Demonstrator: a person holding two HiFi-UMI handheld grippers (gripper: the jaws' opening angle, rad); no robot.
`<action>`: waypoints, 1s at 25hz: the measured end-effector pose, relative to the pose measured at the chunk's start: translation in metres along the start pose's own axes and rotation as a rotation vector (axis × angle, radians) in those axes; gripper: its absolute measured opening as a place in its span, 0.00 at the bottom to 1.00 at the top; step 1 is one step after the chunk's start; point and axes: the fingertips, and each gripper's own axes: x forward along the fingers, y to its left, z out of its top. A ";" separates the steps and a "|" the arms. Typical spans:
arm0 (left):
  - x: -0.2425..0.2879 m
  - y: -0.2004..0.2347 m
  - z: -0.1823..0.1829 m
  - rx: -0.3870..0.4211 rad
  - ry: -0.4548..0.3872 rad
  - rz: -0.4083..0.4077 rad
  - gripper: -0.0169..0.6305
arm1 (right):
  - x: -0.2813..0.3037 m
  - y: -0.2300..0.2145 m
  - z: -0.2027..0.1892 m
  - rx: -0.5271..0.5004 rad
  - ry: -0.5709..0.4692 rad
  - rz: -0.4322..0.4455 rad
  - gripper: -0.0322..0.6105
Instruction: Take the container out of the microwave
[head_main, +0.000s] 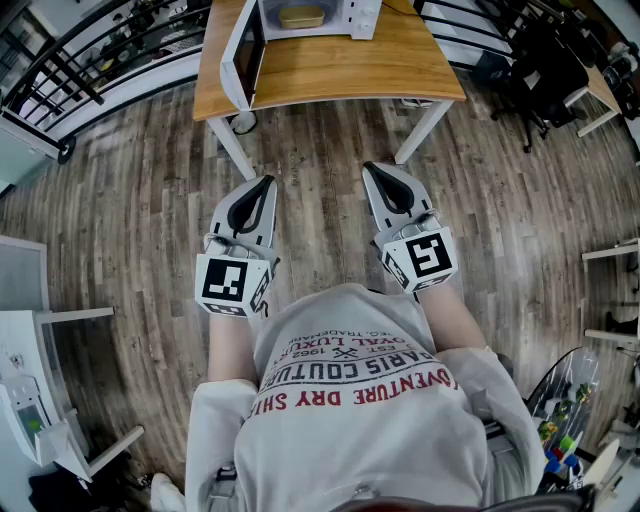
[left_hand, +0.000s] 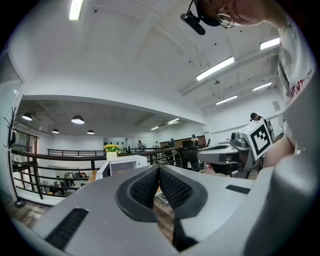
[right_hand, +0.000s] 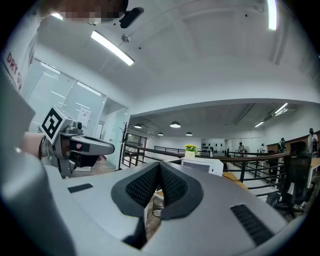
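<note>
A white microwave (head_main: 300, 30) stands on the wooden table (head_main: 340, 75) at the top of the head view, its door (head_main: 242, 55) swung open to the left. Inside lies a tan container (head_main: 301, 16). Both grippers hang level over the floor, well short of the table. My left gripper (head_main: 266, 181) is shut with nothing in it, its pads meeting at the tip (left_hand: 159, 167). My right gripper (head_main: 369, 167) is likewise shut and empty (right_hand: 160, 165). The microwave shows far off in the left gripper view (left_hand: 122, 164) and in the right gripper view (right_hand: 202, 165).
Wood floor lies between me and the table. A black office chair (head_main: 545, 70) stands at the table's right, and a black railing (head_main: 90, 60) runs at the upper left. White furniture (head_main: 30, 400) sits at the left edge, with cluttered shelving (head_main: 600, 330) at the right.
</note>
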 end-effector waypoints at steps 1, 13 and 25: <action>0.001 0.001 0.001 -0.001 -0.001 0.000 0.05 | 0.002 0.001 0.001 -0.015 -0.002 0.010 0.09; -0.001 0.010 -0.002 -0.021 -0.011 0.011 0.05 | 0.006 -0.001 -0.004 0.021 0.002 -0.026 0.09; -0.001 0.022 -0.016 -0.065 0.016 0.019 0.05 | 0.019 -0.012 -0.012 -0.024 0.037 -0.052 0.35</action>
